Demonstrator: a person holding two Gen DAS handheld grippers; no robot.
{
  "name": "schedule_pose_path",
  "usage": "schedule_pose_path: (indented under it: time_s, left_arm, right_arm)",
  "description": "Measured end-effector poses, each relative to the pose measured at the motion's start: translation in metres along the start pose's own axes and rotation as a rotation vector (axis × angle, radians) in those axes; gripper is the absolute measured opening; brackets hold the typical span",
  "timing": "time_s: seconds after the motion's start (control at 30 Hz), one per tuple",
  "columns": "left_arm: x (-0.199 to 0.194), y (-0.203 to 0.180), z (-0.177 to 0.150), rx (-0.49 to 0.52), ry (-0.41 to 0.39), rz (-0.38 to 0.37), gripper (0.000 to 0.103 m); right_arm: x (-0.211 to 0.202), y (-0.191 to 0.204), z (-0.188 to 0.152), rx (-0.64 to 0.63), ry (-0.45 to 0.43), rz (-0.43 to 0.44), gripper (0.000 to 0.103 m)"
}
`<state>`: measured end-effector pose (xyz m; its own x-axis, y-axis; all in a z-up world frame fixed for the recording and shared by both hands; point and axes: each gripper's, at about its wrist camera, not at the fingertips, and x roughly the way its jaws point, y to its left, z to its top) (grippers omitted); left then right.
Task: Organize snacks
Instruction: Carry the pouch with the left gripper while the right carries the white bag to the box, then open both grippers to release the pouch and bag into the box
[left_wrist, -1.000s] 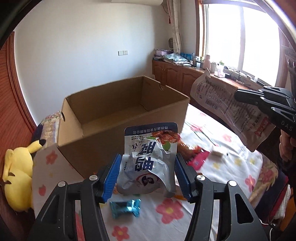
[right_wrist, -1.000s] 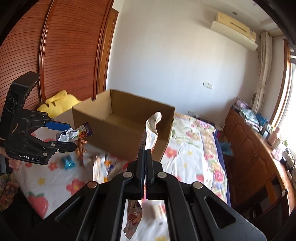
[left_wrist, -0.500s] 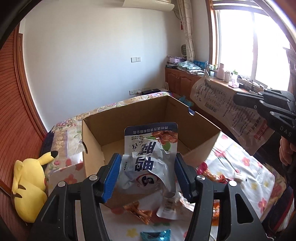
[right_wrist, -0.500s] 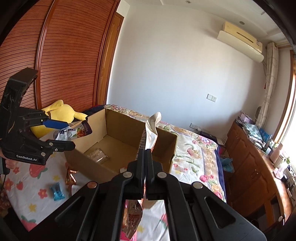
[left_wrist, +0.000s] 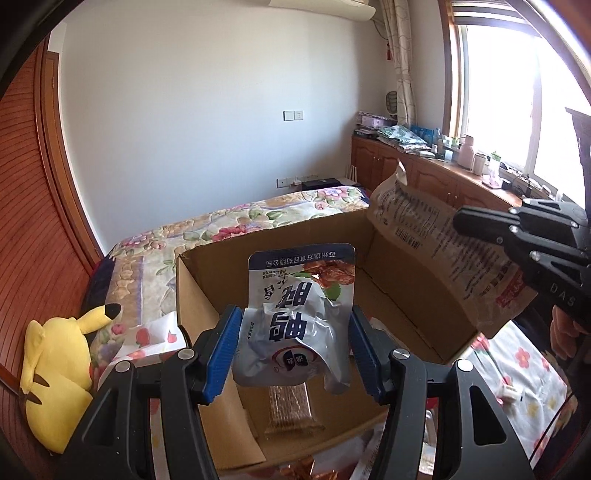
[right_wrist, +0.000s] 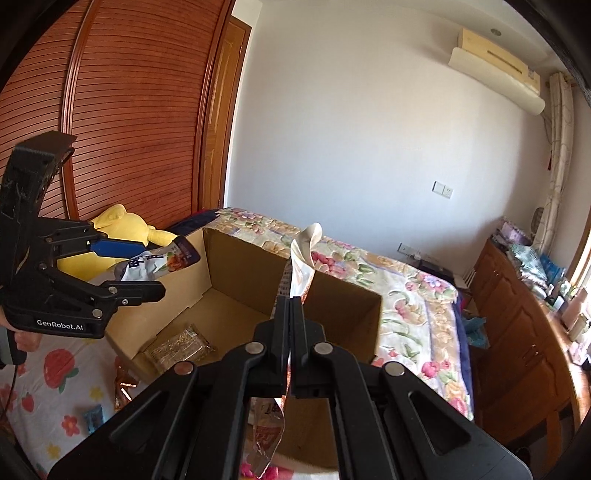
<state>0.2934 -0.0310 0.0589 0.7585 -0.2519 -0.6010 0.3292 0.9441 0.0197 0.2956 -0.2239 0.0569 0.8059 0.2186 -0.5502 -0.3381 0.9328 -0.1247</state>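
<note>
My left gripper (left_wrist: 295, 332) is shut on a silver and blue snack pouch (left_wrist: 299, 314) and holds it above the open cardboard box (left_wrist: 406, 325); it also shows in the right wrist view (right_wrist: 122, 269). My right gripper (right_wrist: 290, 306) is shut on a flat kraft snack bag (right_wrist: 301, 262), held edge-on over the box's right side; the bag also shows in the left wrist view (left_wrist: 436, 251). A clear packet of brown snacks (right_wrist: 177, 347) lies on the box floor.
The box (right_wrist: 236, 258) stands on a flowered sheet (right_wrist: 55, 391) with loose snacks, among them a blue candy (right_wrist: 92, 417). A yellow plush toy (left_wrist: 55, 369) lies left of the box. A wooden wardrobe (right_wrist: 129, 110) and cabinets (right_wrist: 517, 332) flank the bed.
Both grippers have risen and moved forward over the box with their snacks still held. The box interior and the packet on its floor have come into view.
</note>
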Motion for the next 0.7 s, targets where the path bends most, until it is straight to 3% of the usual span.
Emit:
schedule_pose_path:
  time_s: [0.27, 0.7]
  left_arm:
    - [0.028, 0.000, 0.007, -0.014, 0.033, 0.005, 0.060]
    - [0.045, 0.002, 0.020, -0.027, 0.063, 0.015, 0.061]
  right_arm:
    - [0.040, -0.006, -0.007, 0.037, 0.037, 0.026, 0.001]
    - [0.056, -0.004, -0.019, 0.070, 0.074, 0.051, 0.001]
